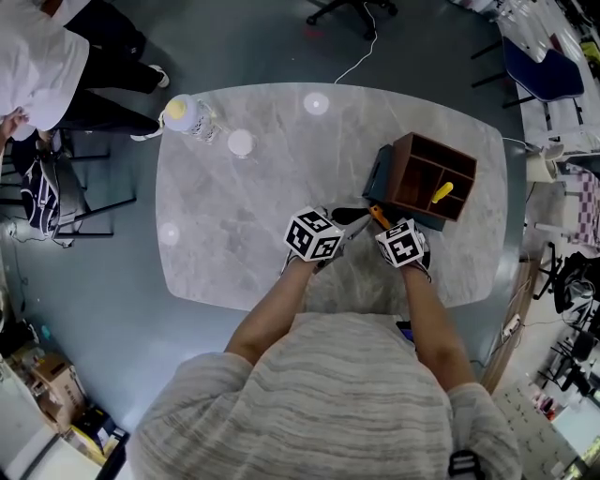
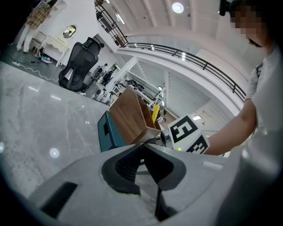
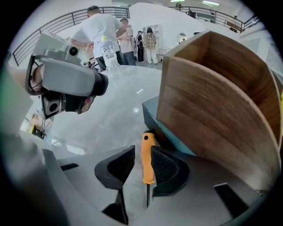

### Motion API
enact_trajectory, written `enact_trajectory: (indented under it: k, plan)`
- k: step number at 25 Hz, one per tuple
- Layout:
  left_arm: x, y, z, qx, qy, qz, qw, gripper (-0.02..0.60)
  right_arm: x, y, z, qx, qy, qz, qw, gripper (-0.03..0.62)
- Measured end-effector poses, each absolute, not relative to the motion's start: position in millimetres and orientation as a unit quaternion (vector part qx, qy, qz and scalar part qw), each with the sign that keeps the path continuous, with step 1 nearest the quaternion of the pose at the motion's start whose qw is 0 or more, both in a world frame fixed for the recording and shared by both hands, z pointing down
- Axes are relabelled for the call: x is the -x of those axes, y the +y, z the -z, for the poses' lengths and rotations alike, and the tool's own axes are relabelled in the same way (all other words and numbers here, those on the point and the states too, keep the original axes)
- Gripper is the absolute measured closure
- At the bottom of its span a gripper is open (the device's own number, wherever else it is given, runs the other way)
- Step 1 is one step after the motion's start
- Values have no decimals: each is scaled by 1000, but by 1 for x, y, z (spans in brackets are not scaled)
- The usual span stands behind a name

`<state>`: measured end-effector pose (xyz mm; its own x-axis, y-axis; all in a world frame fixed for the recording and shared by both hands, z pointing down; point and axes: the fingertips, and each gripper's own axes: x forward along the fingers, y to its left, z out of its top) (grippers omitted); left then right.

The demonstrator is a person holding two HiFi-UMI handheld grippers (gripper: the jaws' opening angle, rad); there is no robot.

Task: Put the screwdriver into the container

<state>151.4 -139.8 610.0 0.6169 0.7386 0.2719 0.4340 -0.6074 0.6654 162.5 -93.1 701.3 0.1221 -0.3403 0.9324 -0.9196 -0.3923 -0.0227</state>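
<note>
screwdriver (image 3: 148, 161) lying on table (image 3: 117, 117), right claw (image 3: 142, 152) wide around it, left claw (image 2: 142, 148) closed, container (image 3: 212, 101) beside

Orange-handled screwdriver (image 3: 147, 159) lying flat on tabletop (image 1: 244, 216), handle end just beside container (image 3: 212, 101): brown wooden box, open compartments, standing upright.

A marble table (image 1: 234, 225) is ringed by grey floor (image 1: 234, 47); 1 black chair (image 2: 82, 62) is parked beyond, under a lit ceiling lamp (image 2: 177, 7).

No text, label, brand or number is legible anywhere.
</note>
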Motion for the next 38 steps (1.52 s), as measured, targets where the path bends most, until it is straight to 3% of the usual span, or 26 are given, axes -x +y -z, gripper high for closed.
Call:
enact_trajectory:
  k: [22,38]
  plan:
    - [-162,-141,-610,-850,358,-271,275,545,-170,-87,-721,-687,-390,-469,395,490]
    - [-149,-136,-585,-863,354,-256,254,545,-157,-91,-666,-739,-425,-439,283,490]
